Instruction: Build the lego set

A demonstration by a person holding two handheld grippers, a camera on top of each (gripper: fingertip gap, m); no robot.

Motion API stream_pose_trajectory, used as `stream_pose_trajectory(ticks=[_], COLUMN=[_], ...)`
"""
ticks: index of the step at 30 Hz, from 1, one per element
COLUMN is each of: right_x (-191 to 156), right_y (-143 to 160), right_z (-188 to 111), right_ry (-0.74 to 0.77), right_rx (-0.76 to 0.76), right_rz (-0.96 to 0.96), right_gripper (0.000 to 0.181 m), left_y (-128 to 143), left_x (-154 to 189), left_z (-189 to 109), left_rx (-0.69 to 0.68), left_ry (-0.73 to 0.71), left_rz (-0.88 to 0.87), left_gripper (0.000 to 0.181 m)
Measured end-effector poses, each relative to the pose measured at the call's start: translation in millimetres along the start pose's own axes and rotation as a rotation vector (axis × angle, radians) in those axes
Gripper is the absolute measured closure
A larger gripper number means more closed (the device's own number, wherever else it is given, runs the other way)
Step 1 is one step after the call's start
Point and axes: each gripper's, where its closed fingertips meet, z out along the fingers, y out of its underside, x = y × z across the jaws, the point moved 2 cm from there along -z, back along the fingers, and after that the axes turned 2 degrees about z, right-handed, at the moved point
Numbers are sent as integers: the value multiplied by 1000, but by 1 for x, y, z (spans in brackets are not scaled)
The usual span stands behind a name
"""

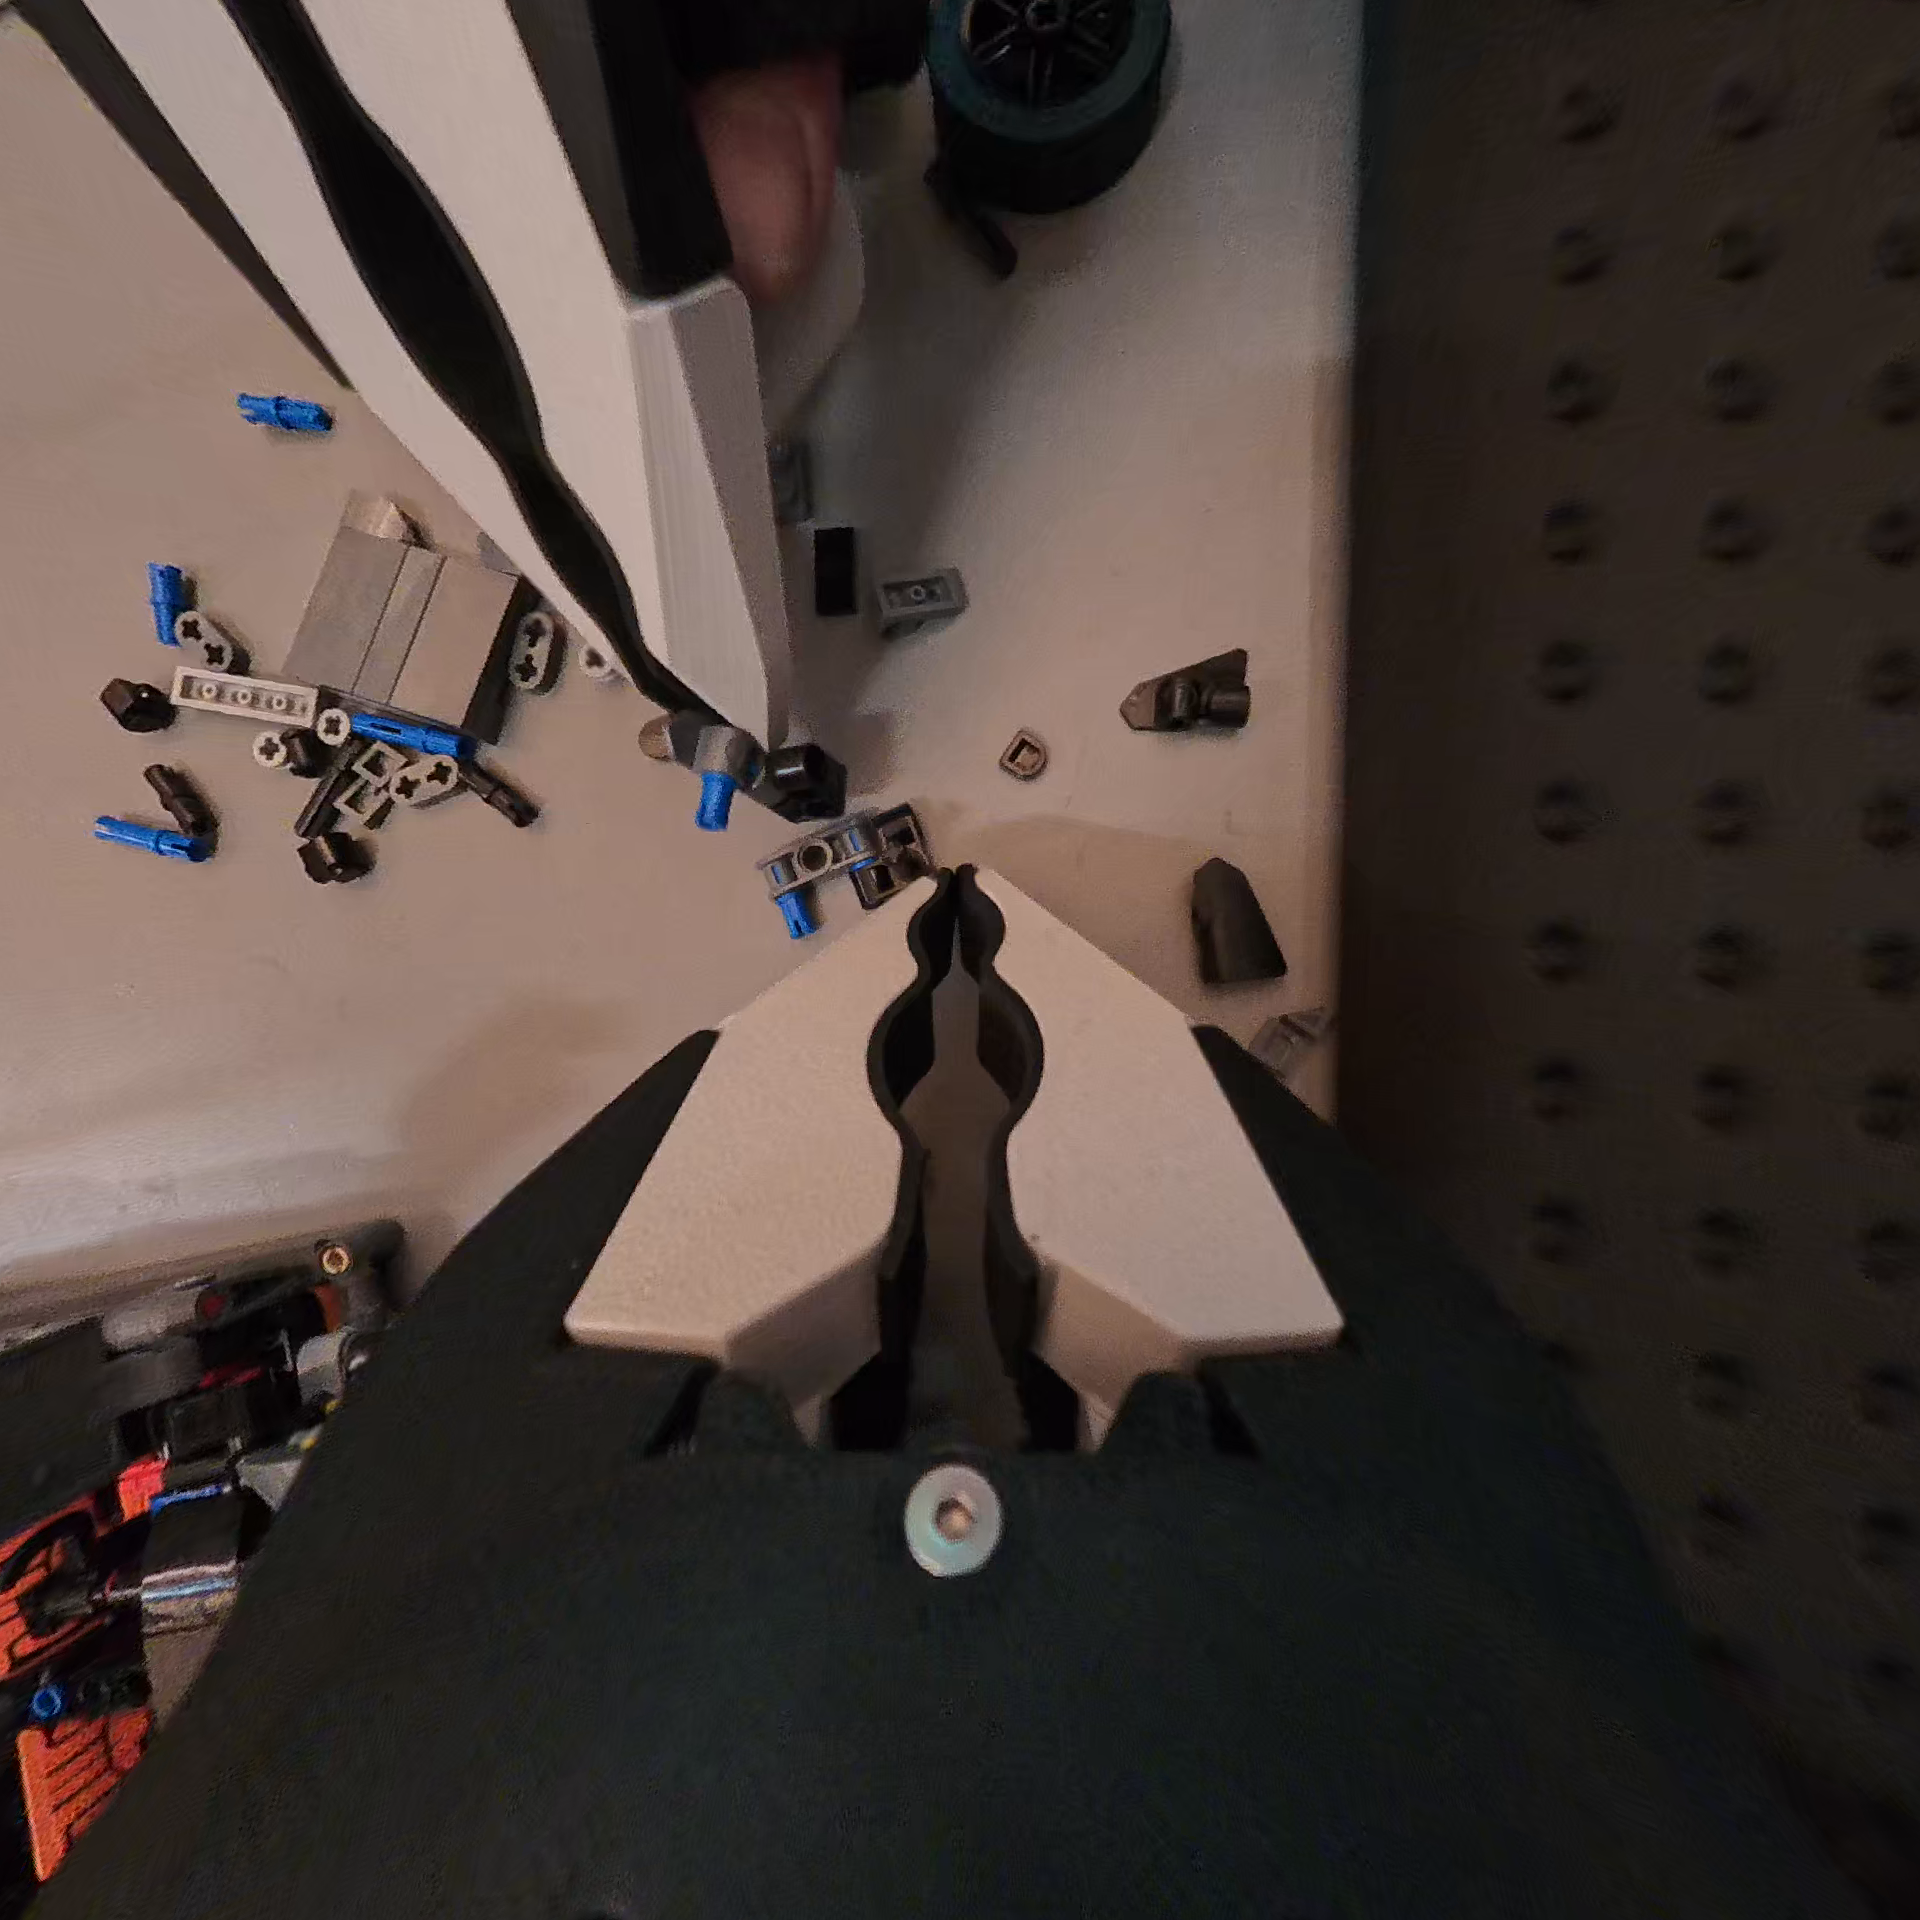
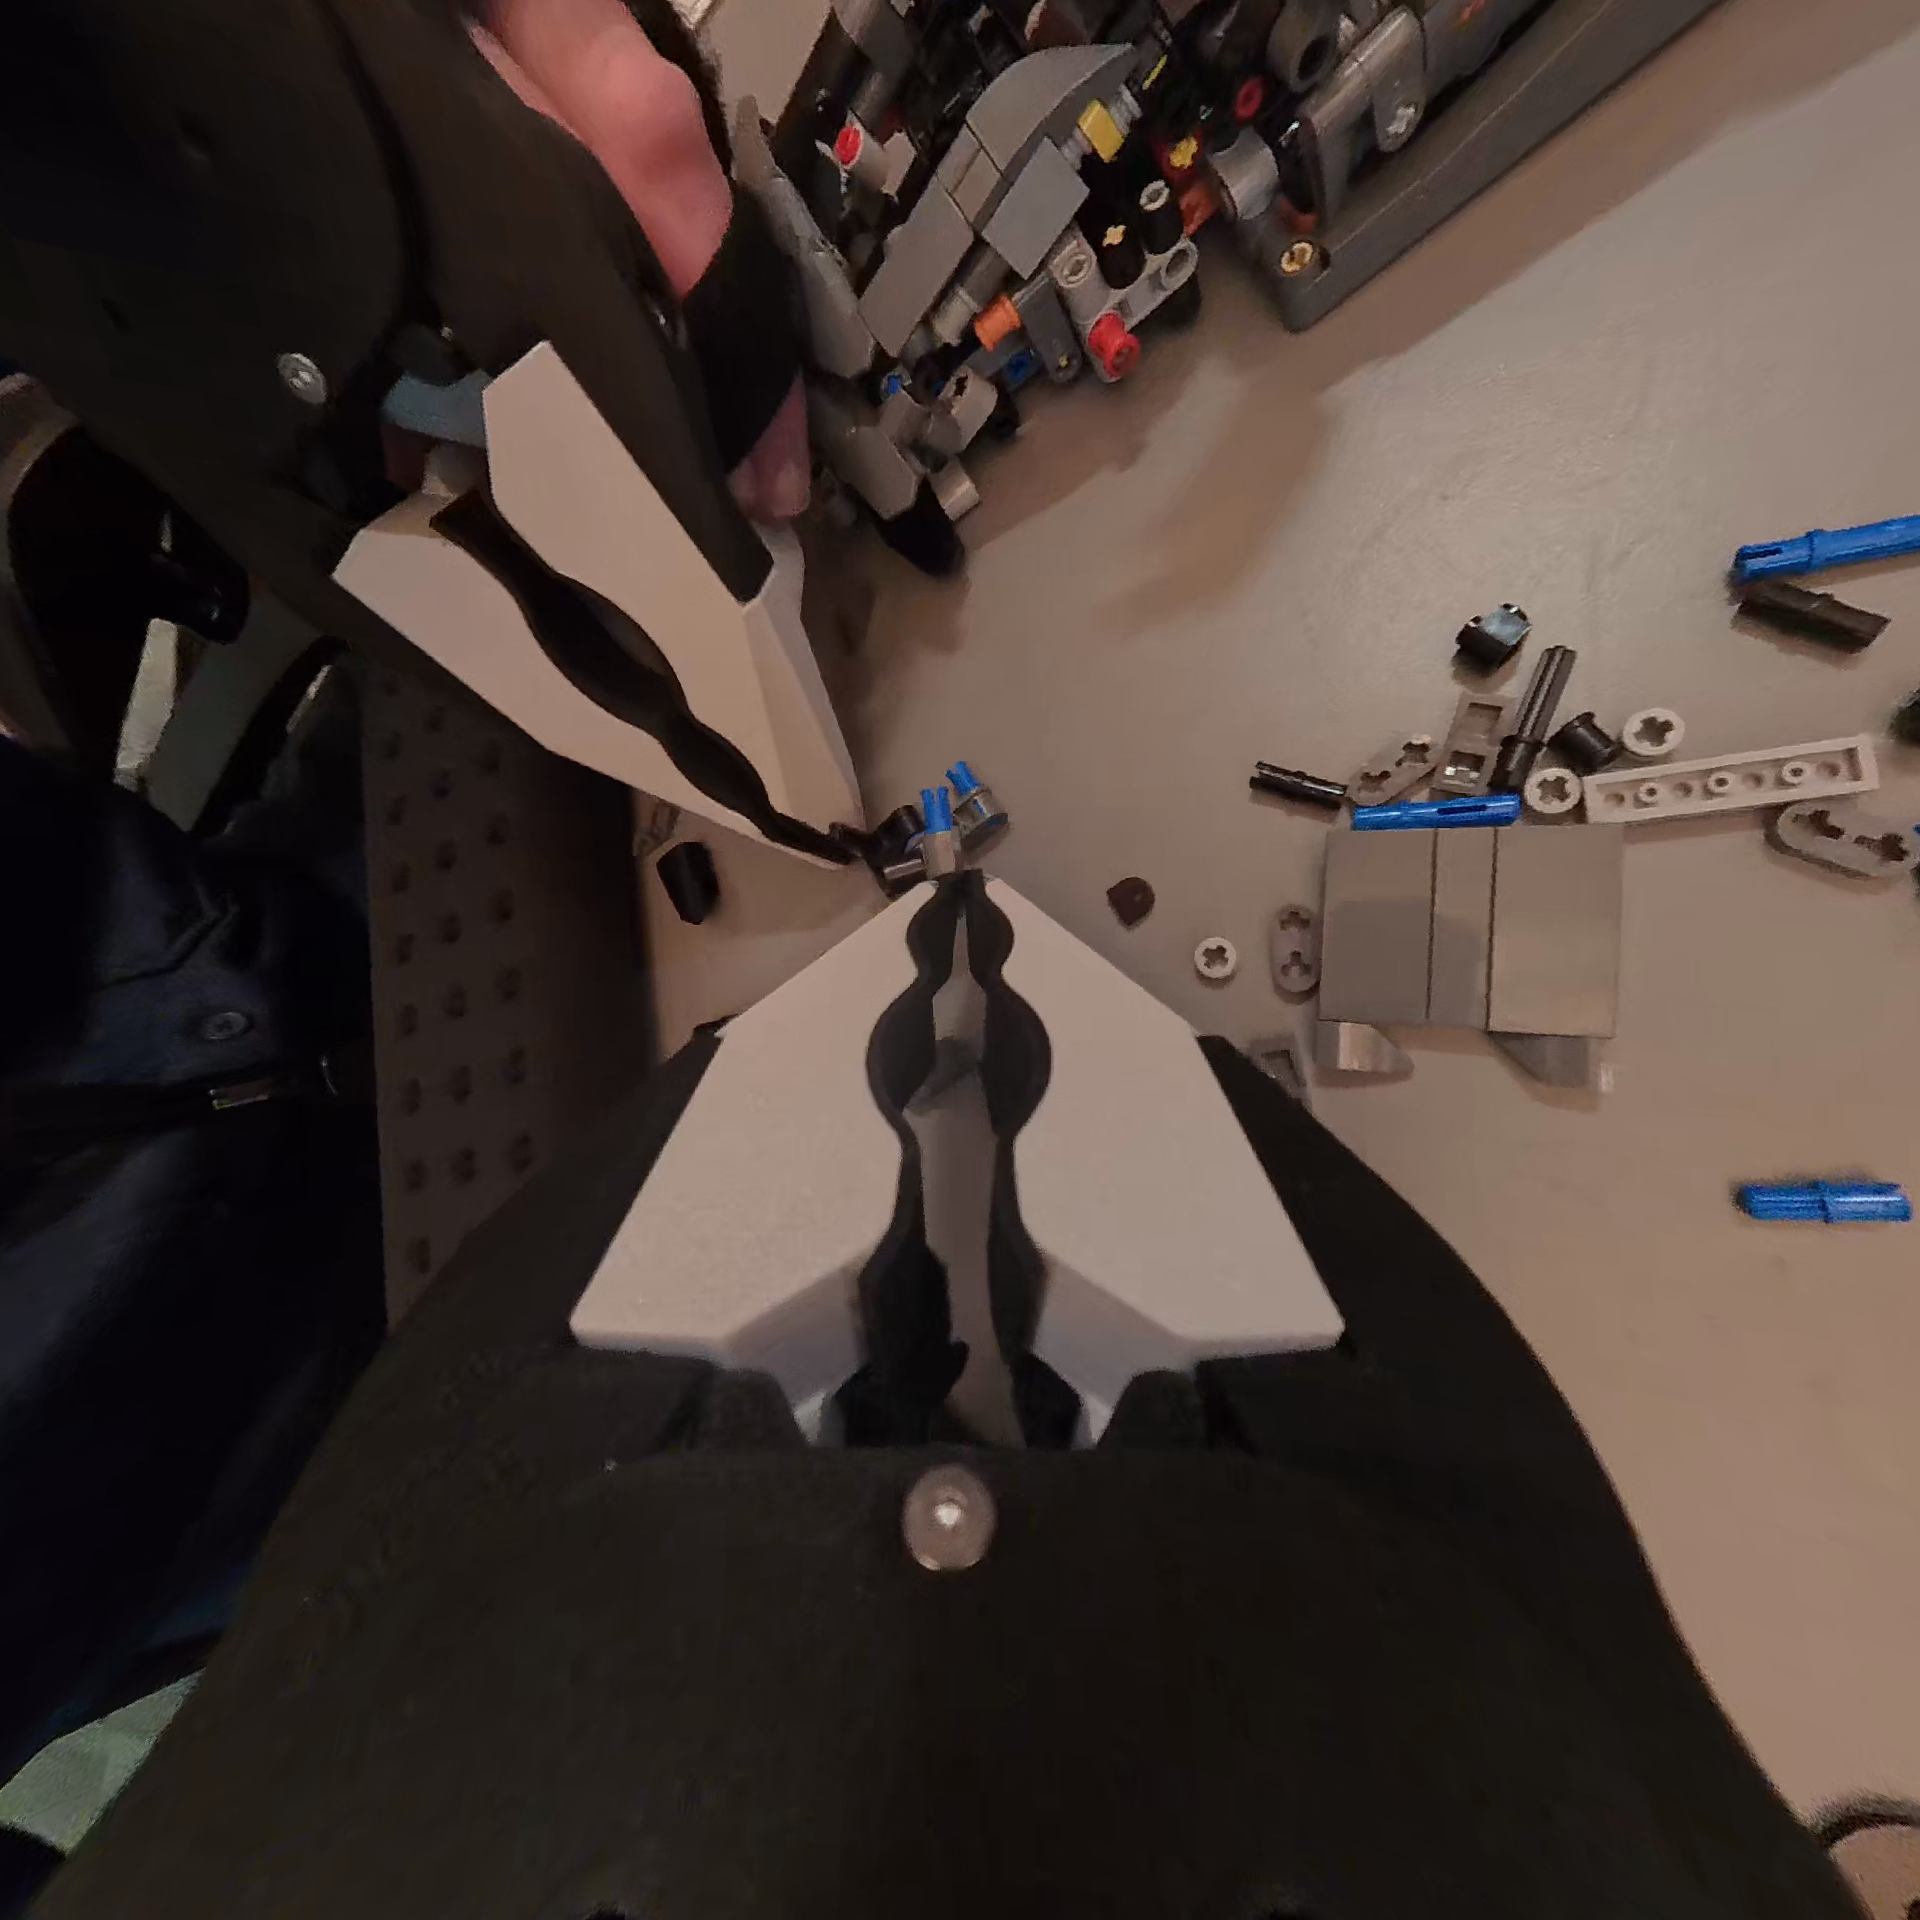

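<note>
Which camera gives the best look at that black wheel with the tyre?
The left wrist view. The black wheel sits at its top edge on the pale table, spokes and tyre visible, though partly cropped. The right wrist view does not show it at all; there the big grey model fills the top.

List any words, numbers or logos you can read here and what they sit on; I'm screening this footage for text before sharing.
No readable text in either view.
Orange panels of the partly built model: black line pattern only, no legible letters.
Light grey plate: stud markings too small to read.
Left gripper, its grey-black assembly, right gripper, its grey connector: no markings visible.
</note>
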Motion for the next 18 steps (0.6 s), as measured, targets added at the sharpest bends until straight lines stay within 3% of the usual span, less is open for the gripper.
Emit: stream_pose_trajectory(ticks=[11, 18], right_x=[0, 1], right_y=[-6, -16], right_z=[13, -5], right_ry=[25, 57], right_rx=[-3, 81], right_rz=[-39, -69], right_gripper=[181, 181], left_y=[-6, -10], left_x=[2, -14], left_z=[5, -24], left_rx=[28, 118], left_ry=[9, -47], left_rz=[3, -13], left_gripper=[181, 181])
